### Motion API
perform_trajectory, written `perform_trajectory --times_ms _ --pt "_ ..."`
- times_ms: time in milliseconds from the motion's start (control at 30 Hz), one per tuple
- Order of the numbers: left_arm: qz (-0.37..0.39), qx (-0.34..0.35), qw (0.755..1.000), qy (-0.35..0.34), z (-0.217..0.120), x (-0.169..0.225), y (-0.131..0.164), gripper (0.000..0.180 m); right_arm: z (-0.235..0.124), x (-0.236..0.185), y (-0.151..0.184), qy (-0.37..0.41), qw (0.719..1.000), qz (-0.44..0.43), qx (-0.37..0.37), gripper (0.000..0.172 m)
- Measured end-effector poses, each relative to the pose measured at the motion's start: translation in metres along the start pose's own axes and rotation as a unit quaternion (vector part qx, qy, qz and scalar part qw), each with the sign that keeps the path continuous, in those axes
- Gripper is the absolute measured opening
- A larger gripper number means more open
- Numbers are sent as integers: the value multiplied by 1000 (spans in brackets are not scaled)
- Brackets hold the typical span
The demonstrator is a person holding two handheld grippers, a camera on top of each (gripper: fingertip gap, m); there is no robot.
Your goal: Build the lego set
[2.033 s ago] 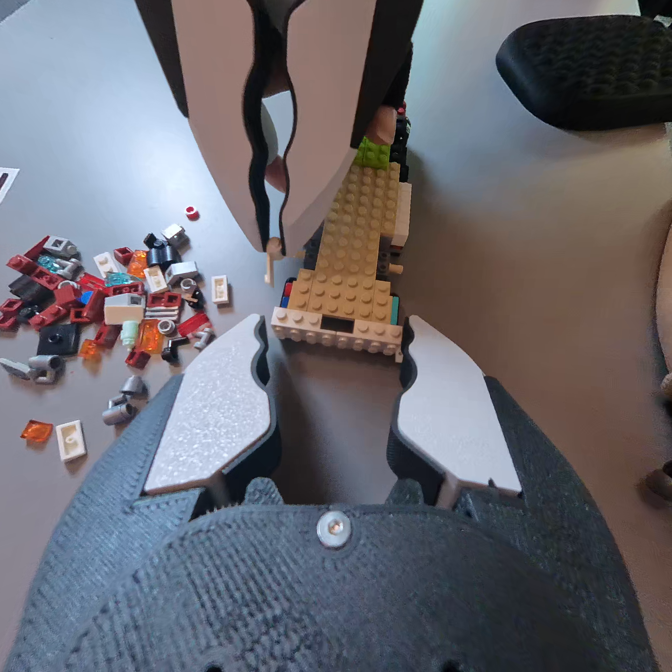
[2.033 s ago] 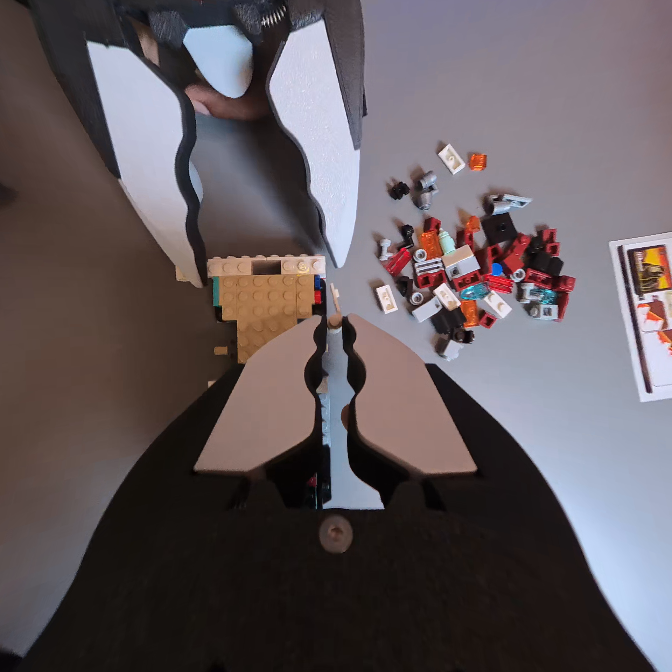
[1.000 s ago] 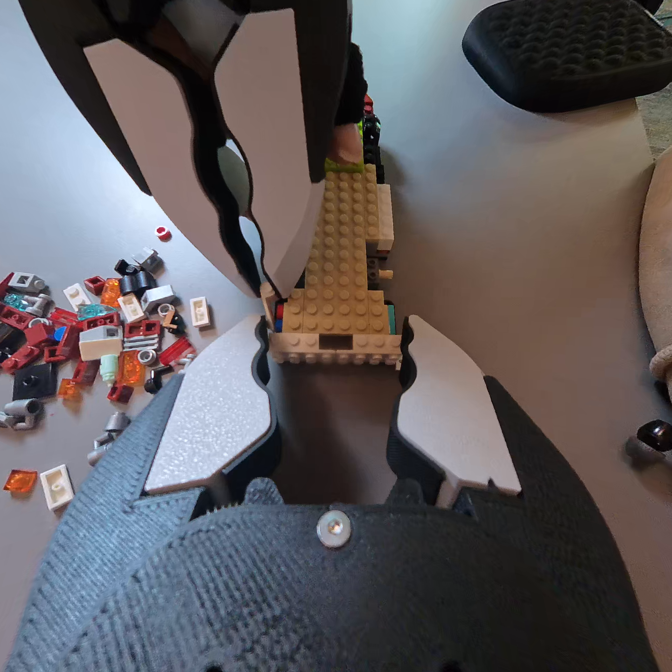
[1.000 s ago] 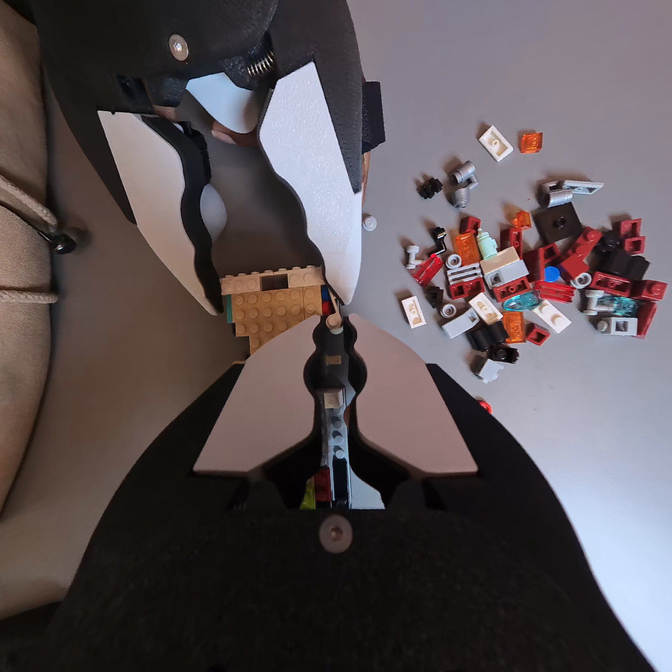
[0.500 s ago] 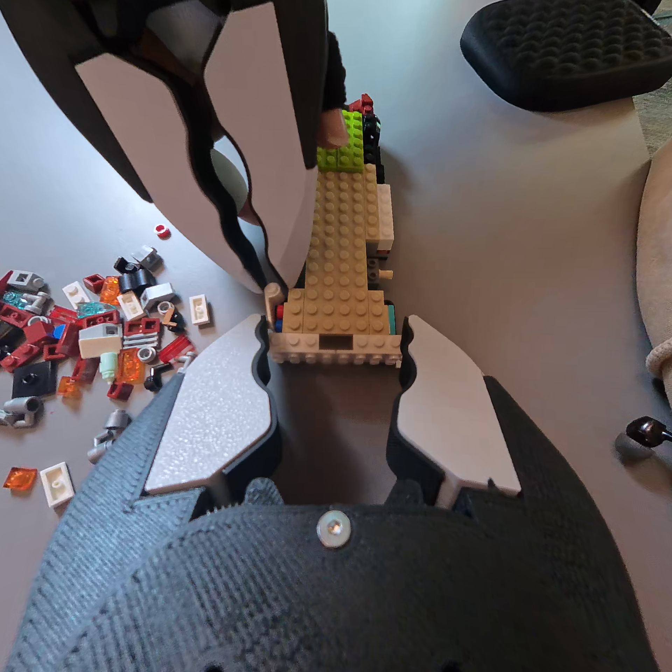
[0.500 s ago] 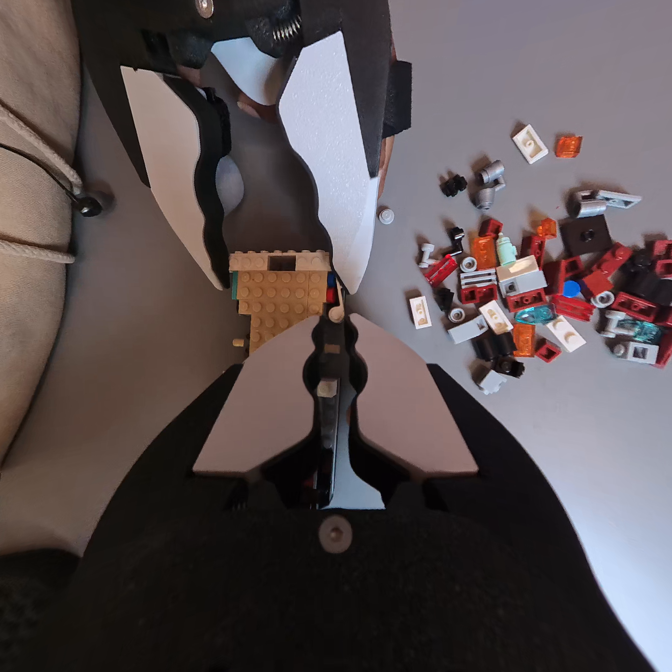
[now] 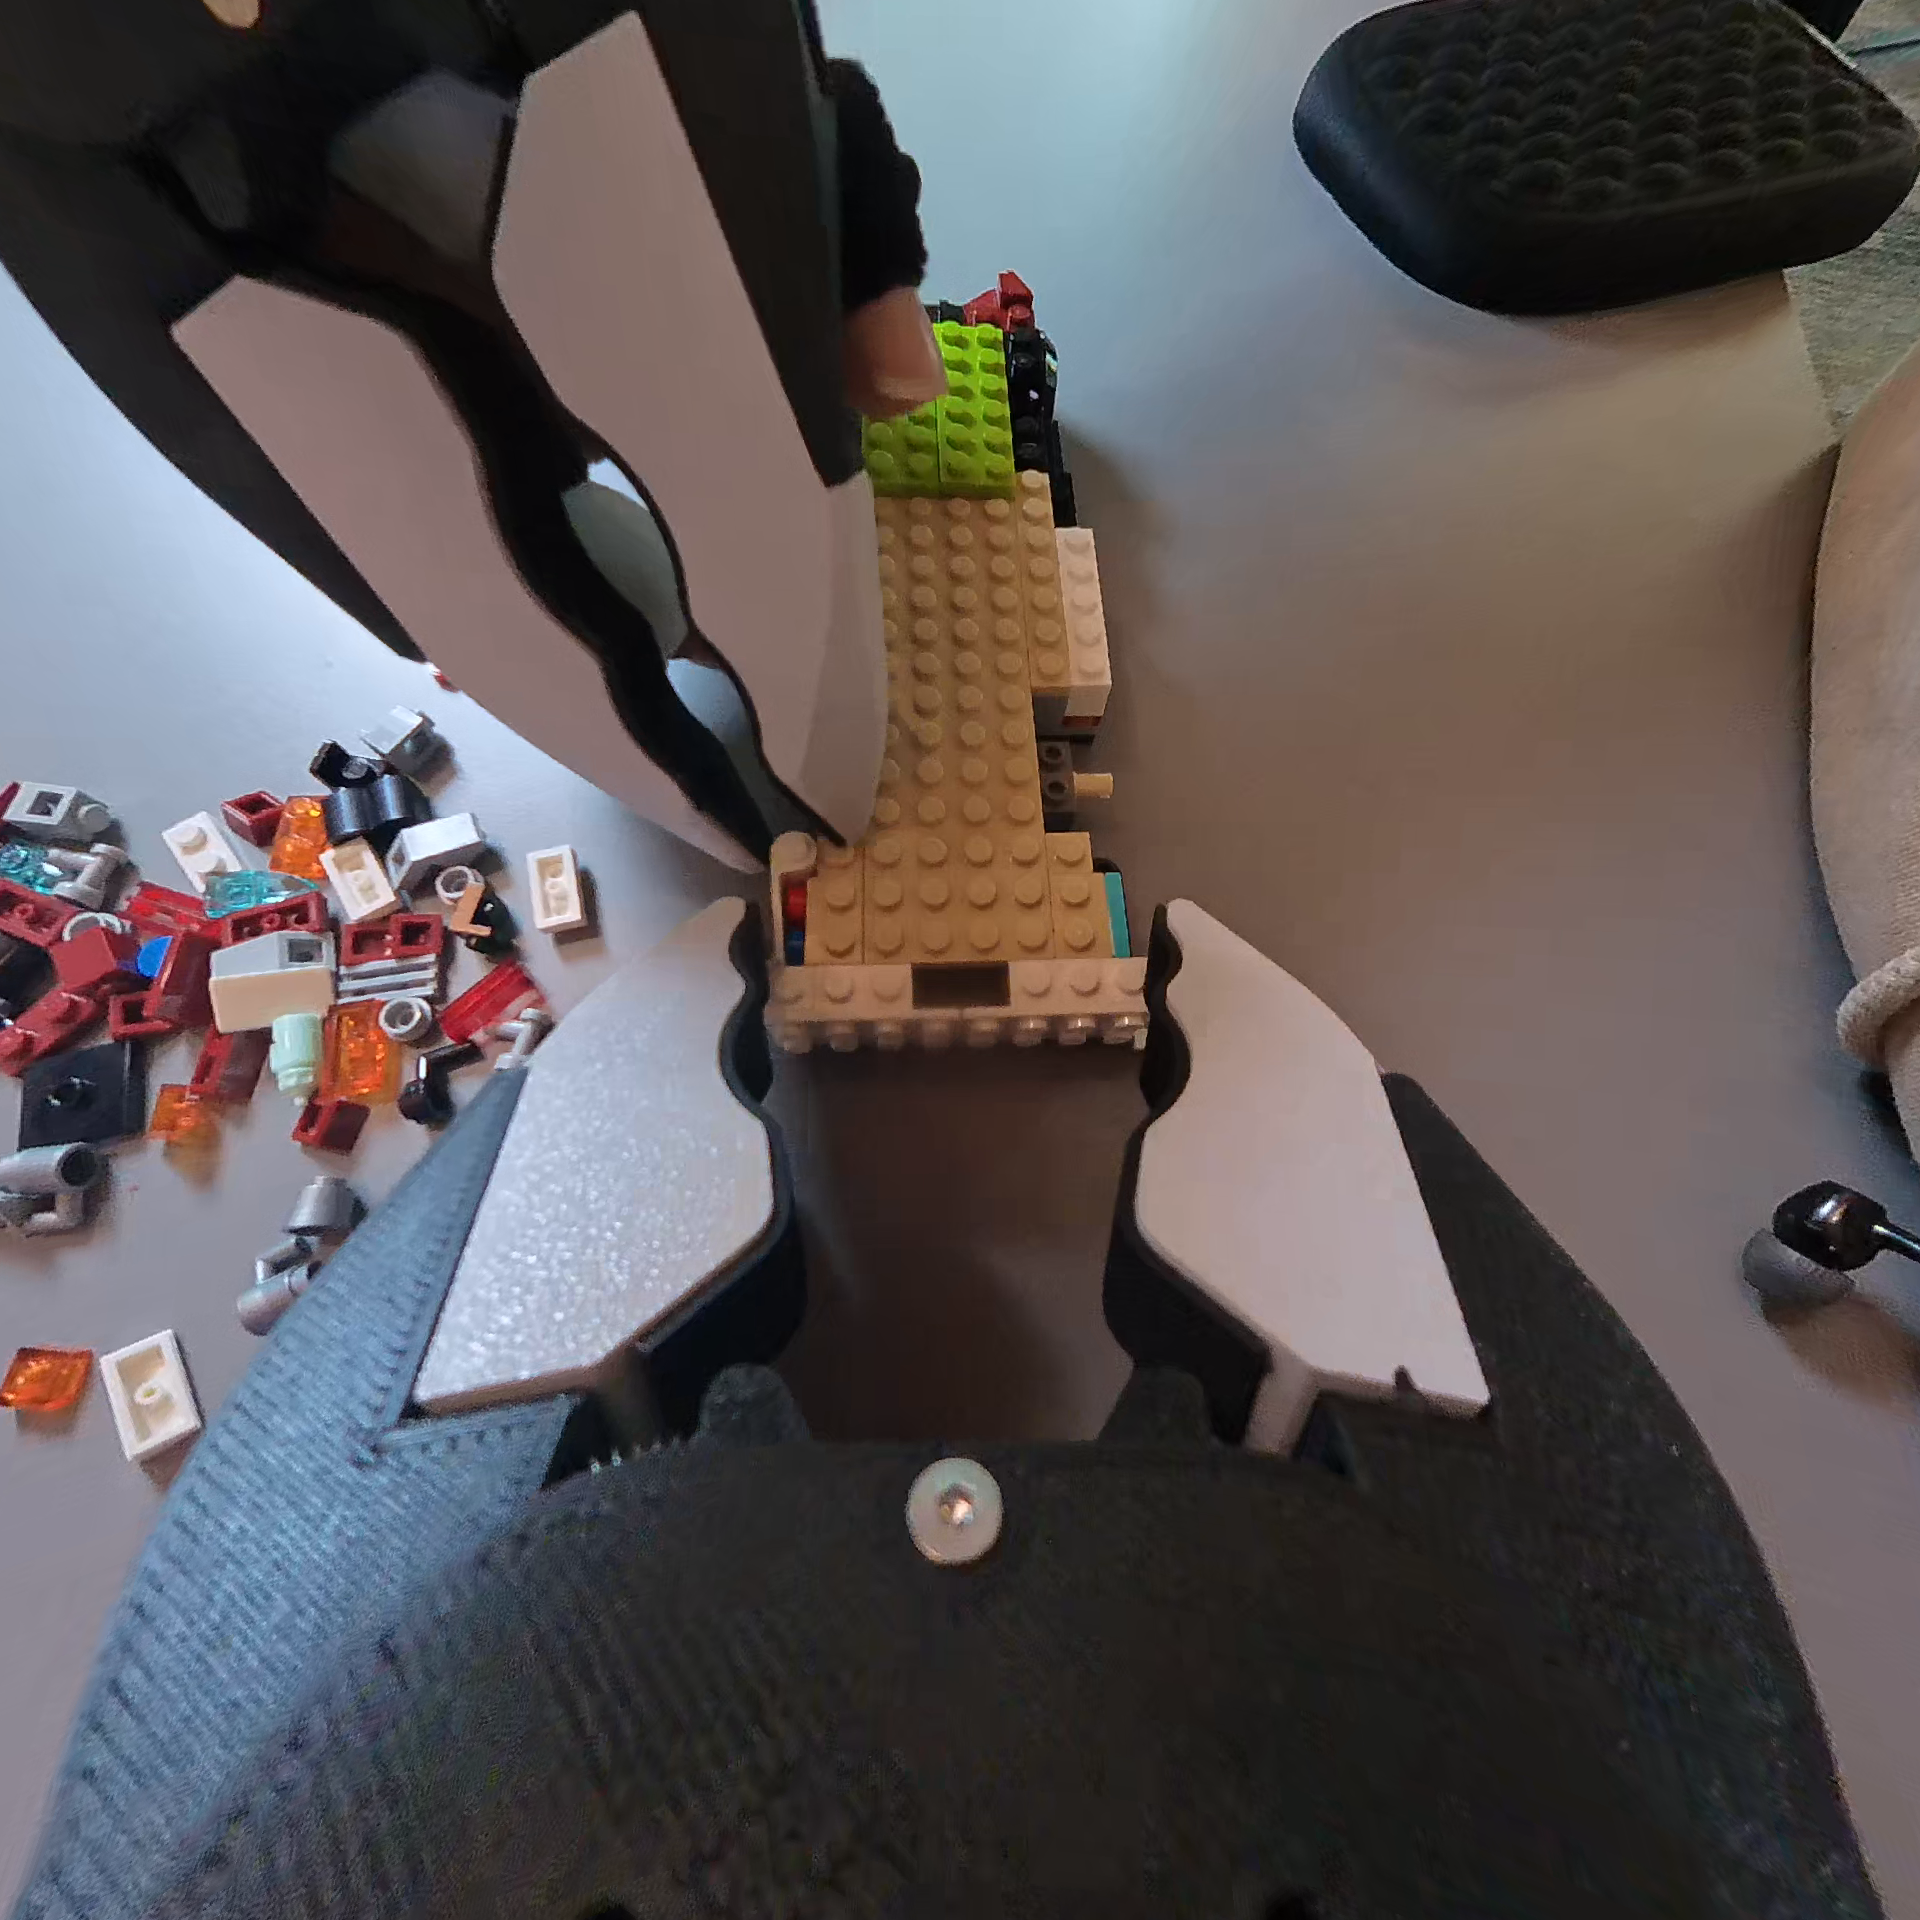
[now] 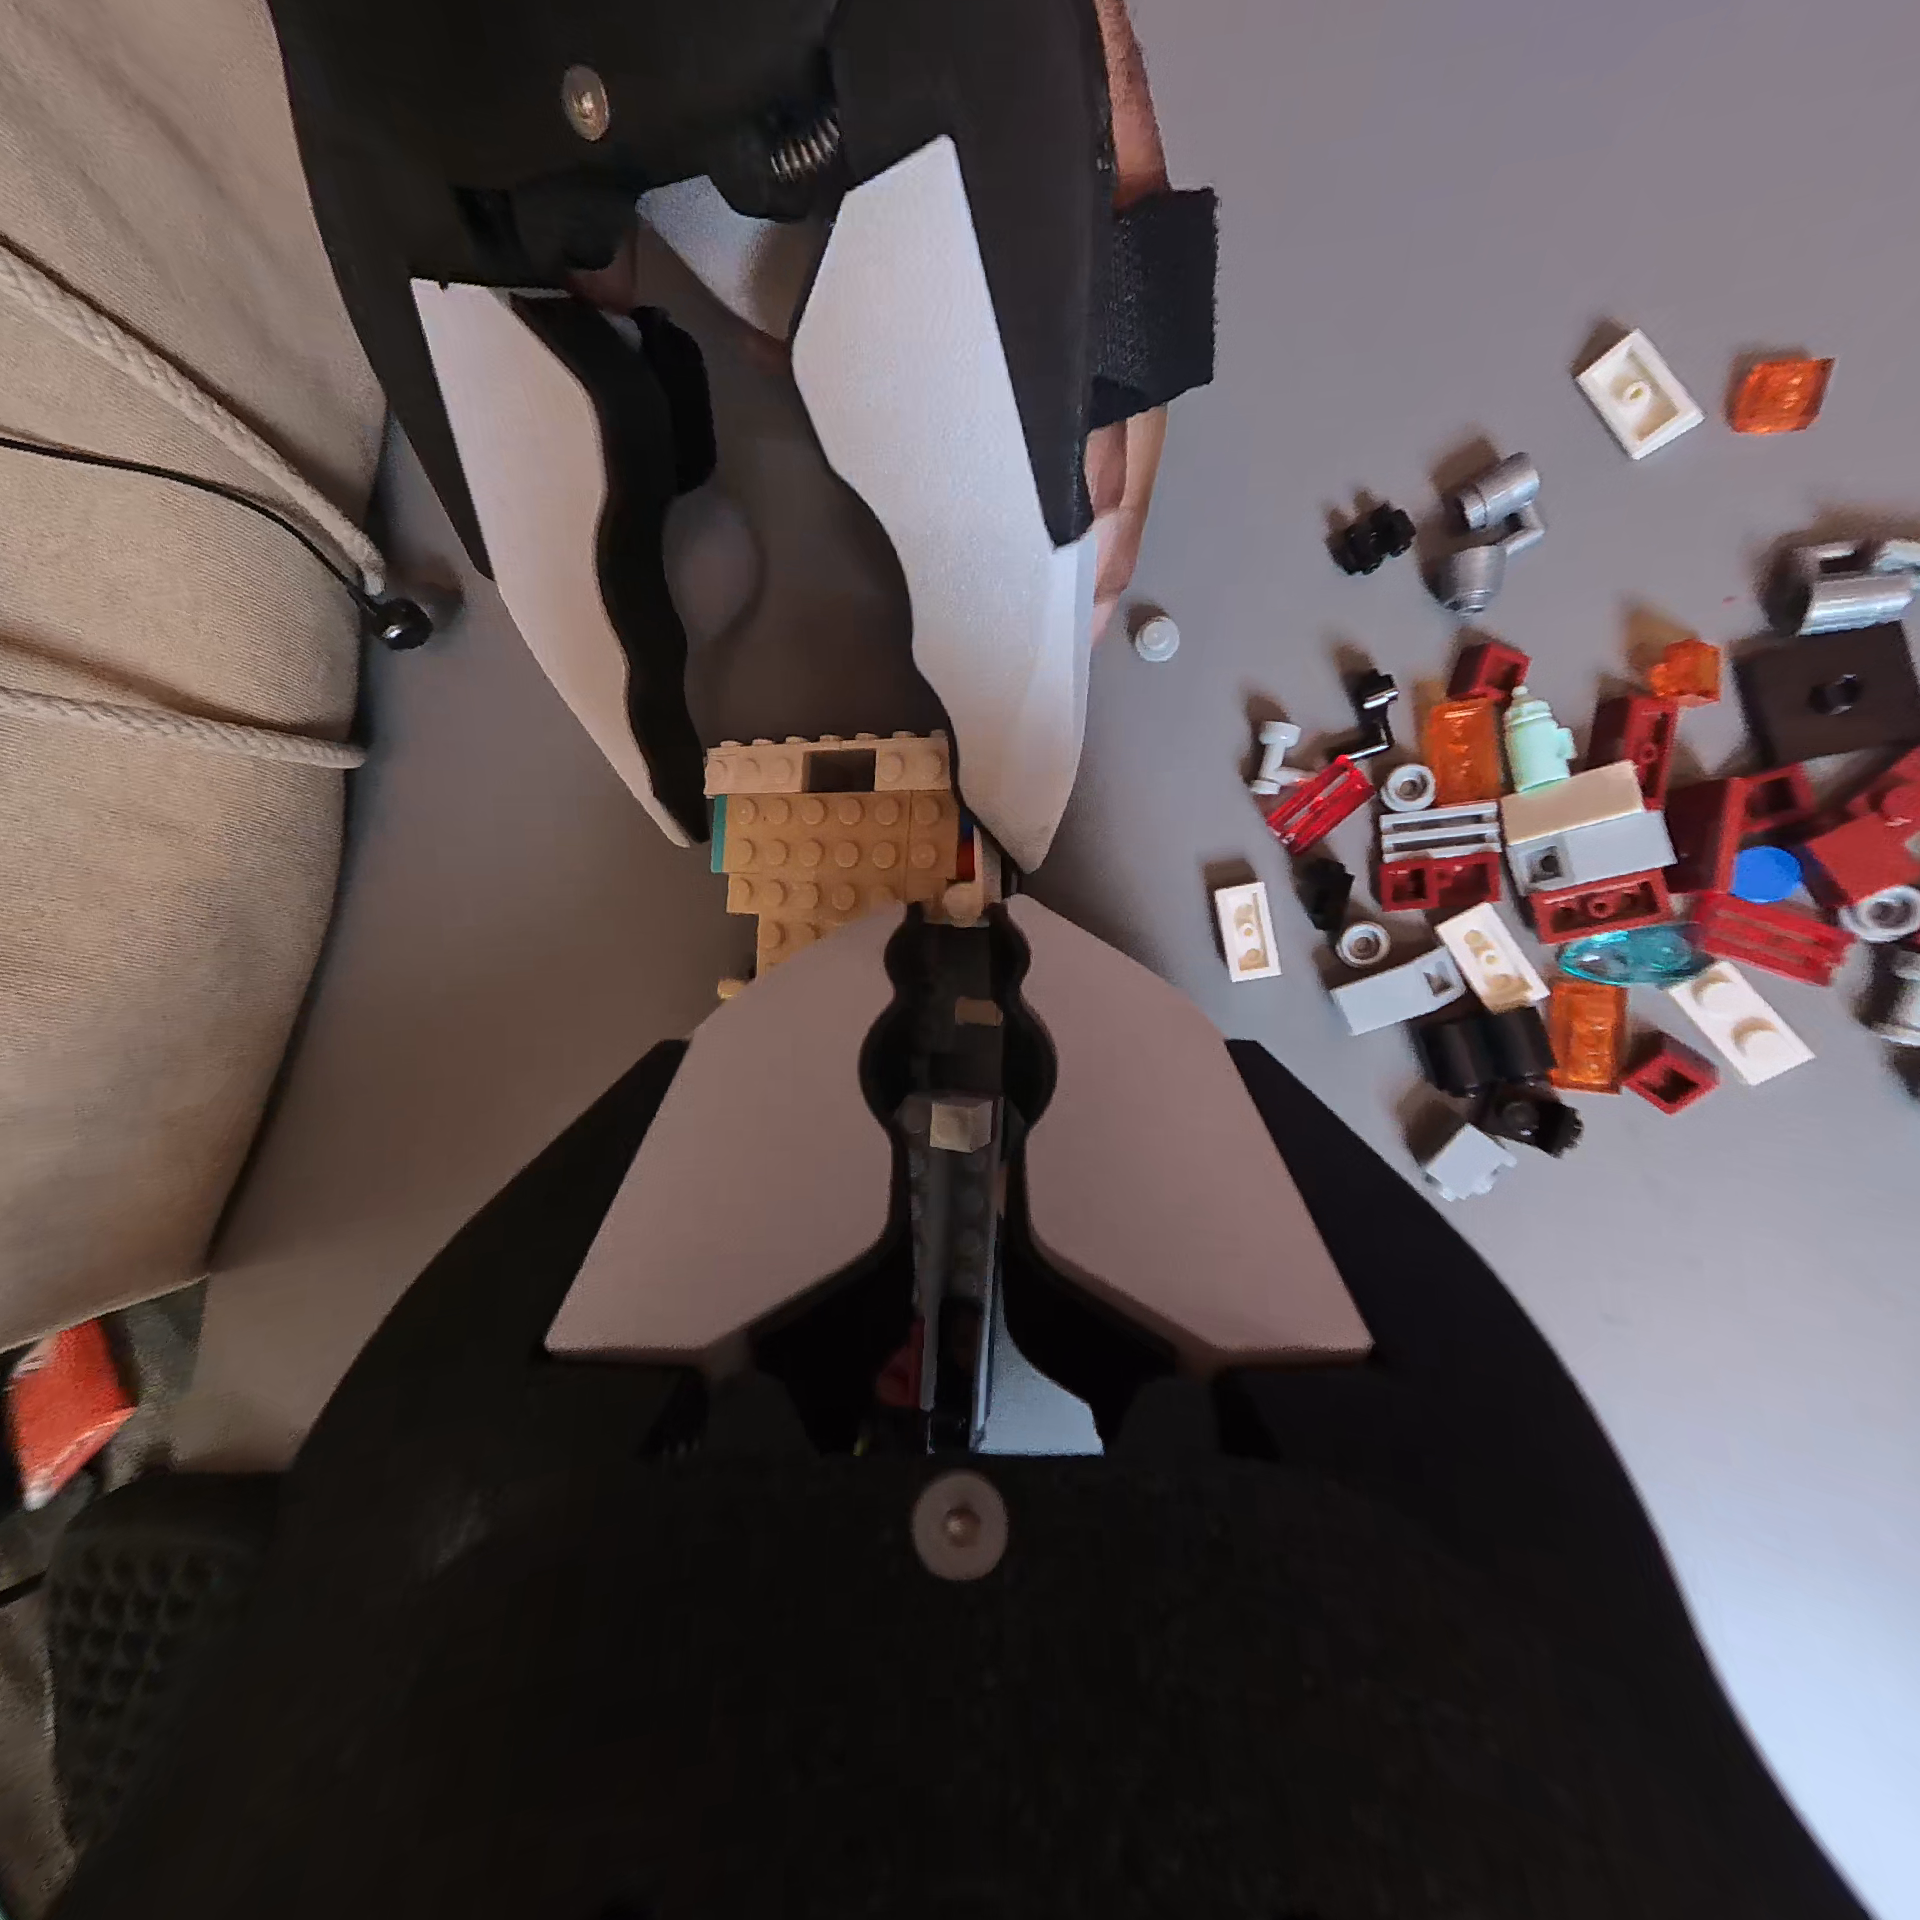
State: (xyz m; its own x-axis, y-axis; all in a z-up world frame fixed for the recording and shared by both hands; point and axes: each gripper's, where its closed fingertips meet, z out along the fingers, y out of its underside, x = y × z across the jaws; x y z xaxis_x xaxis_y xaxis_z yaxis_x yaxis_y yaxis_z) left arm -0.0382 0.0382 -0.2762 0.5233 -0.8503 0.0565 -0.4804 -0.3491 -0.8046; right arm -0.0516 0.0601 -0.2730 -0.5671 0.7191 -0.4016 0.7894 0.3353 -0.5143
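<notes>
A long tan brick model [image 7: 966, 727] with a white end row and lime bricks at the far end lies on the grey table [image 7: 1403, 727]. My left gripper [image 7: 956, 920] is shut on the model's white end, with a pad against each side. It also shows in the right wrist view [image 8: 857, 831], clamping the model [image 8: 831, 842]. My right gripper [image 8: 961, 914] is shut on a small tan piece [image 8: 964, 899]. In the left wrist view the right gripper [image 7: 800, 847] presses the tan piece [image 7: 795, 854] against the model's near left corner.
A pile of small loose bricks [image 7: 260, 935] in red, white, orange, black and grey lies left of the model; it also shows in the right wrist view [image 8: 1610, 883]. A black padded armrest [image 7: 1600, 145] is at the far right. Beige cloth [image 8: 156, 623] lies along one table edge. Both grippers' tips are close together, under 4 cm apart.
My right gripper carried the tan piece from just beside the model onto its near left corner, and its fingers eased slightly apart. My left gripper kept its hold on the model.
</notes>
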Motion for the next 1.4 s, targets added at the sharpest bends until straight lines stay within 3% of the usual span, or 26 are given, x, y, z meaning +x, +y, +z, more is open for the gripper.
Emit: perform_trajectory --times_ms 333,833,1033,1400 --pt "2 -1 1000 1 0 0 1 71 -8 1 -6 -6 1000 12 22 7" --pt "-3 -2 1000 -10 -2 -1 2 74 0 2 -6 -2 997 52 -49 4" --pt "-5 -33 999 -30 -14 -3 11 74 1 3 -8 9 995 72 -72 0" --pt "-24 -30 999 -8 -17 0 16 71 4 1 -13 1 995 80 -66 0"
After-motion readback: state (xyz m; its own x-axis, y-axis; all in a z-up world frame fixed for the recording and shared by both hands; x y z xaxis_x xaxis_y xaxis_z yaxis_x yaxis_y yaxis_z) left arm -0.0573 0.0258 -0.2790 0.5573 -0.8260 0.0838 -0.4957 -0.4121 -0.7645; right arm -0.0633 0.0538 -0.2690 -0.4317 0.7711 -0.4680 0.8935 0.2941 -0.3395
